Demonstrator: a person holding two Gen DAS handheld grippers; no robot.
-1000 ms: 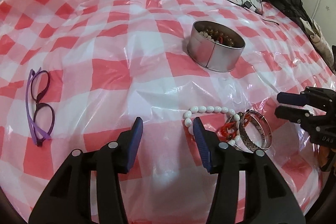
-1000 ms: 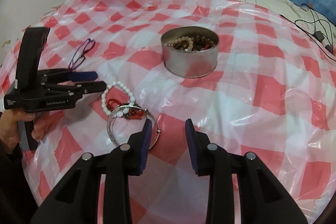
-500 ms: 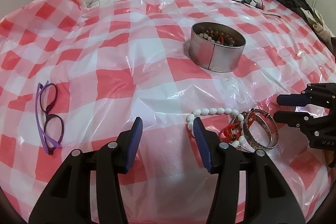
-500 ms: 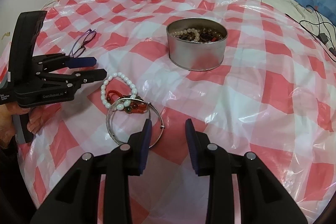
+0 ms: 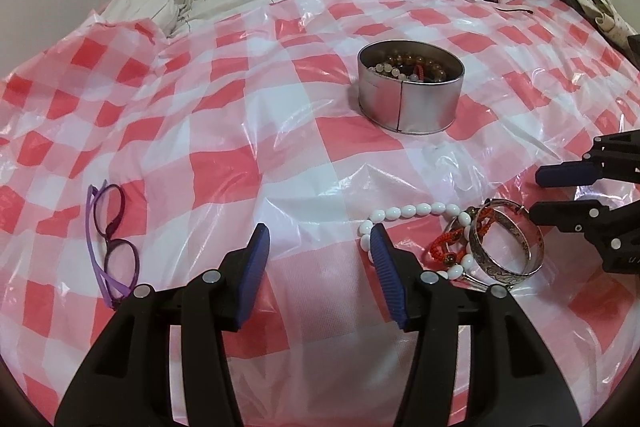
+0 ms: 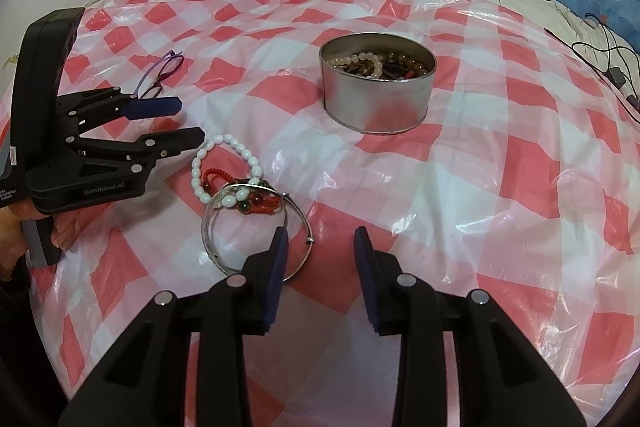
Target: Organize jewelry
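The left hand-held gripper (image 5: 318, 241) hangs with its blue-padded jaws partly apart and has just been opening a little more; nothing is between them, and a string of white oval beads (image 5: 404, 214) lies just beside its right finger. The right hand-held gripper (image 6: 320, 241) is also part open and empty, its left finger over the rim of a silver metal bangle (image 6: 256, 227). A red cord bracelet (image 6: 256, 205) tangles with both. Beyond stands a round metal tin (image 6: 376, 107) of beads on the red-and-white checked plastic sheet (image 6: 500, 167) over the bed.

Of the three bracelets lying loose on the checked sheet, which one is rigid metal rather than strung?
The silver bangle, a plain metal hoop; the white bead bracelet and red cord bracelet are strung.
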